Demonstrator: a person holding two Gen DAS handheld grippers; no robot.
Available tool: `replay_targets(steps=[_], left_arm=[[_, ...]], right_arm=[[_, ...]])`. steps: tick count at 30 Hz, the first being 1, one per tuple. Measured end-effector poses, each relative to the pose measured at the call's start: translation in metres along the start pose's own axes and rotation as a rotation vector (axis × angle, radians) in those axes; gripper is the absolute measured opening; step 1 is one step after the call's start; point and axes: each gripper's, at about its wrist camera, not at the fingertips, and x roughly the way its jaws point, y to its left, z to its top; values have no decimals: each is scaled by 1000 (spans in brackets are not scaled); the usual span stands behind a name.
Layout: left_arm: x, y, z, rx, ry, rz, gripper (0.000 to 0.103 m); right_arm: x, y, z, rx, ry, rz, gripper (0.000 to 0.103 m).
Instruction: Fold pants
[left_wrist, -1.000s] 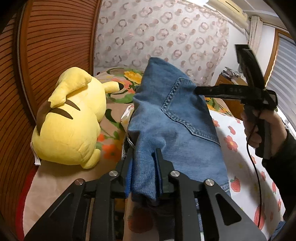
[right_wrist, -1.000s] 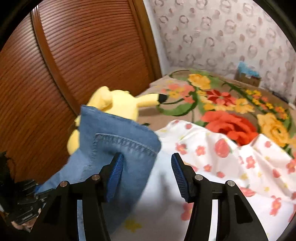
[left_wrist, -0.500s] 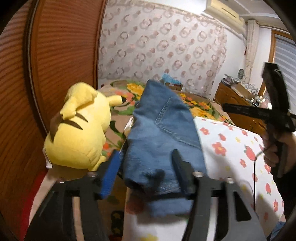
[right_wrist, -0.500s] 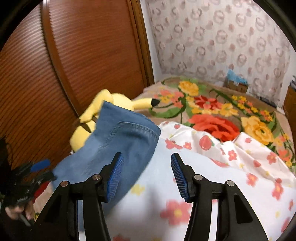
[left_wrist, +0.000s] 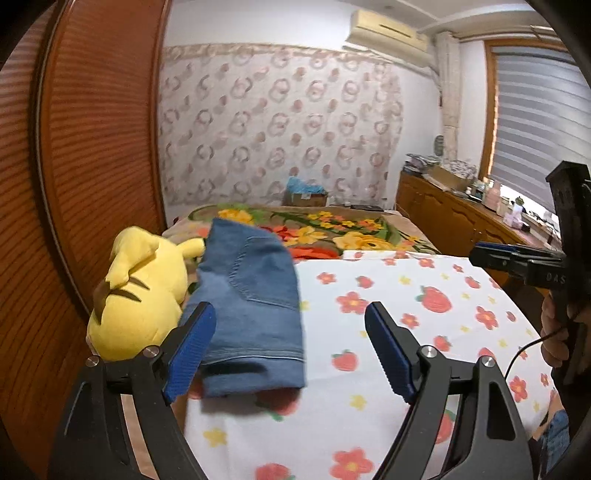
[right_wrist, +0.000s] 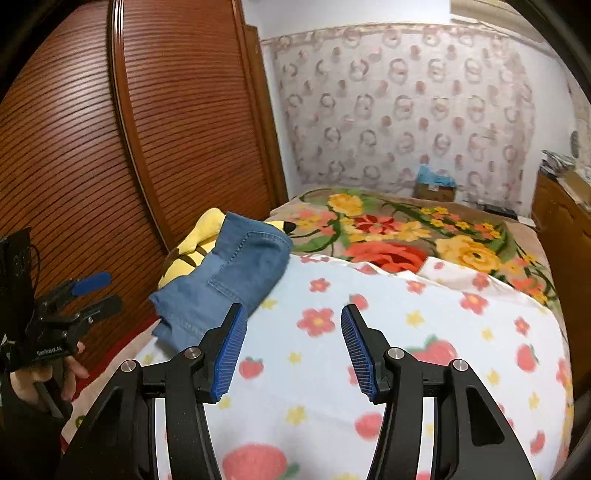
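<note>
The blue denim pants (left_wrist: 255, 306) lie folded into a compact stack at the left edge of the white flowered sheet (left_wrist: 424, 332), leaning against a yellow plush toy (left_wrist: 136, 291). My left gripper (left_wrist: 291, 350) is open and empty, pulled back from the near end of the stack. My right gripper (right_wrist: 291, 347) is open and empty above the sheet, to the right of the pants (right_wrist: 229, 280). The left gripper also shows in the right wrist view (right_wrist: 92, 295), and the right gripper in the left wrist view (left_wrist: 491, 254).
A wooden slatted wardrobe door (right_wrist: 147, 147) runs along the left of the bed. A flowered blanket (right_wrist: 406, 236) covers the far half of the bed. A wooden dresser (left_wrist: 454, 218) with clutter stands at the right under a window.
My left gripper opened, let go of the pants and drew back. The pants dropped onto the sheet beside the plush toy. My right gripper also backed away and rose.
</note>
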Motion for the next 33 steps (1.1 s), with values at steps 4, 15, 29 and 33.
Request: replay_targets(steps=[4,15,29,33], left_arm=[[-13,-27,1,33,-19,-19,83],[-54,-86,4,52,-80,-41,83],[-72,-125,5,53,-67,-22,83],[-76,-131,5,58,-71,-33,83]], right_arm=[[-45,1,-22,18,-42,-39,55],[-120,21,-55,47,-130,-161,56],[-172,66,-80,59,-212,-285,66],[-176,76,-86,67,-219,-299,66]])
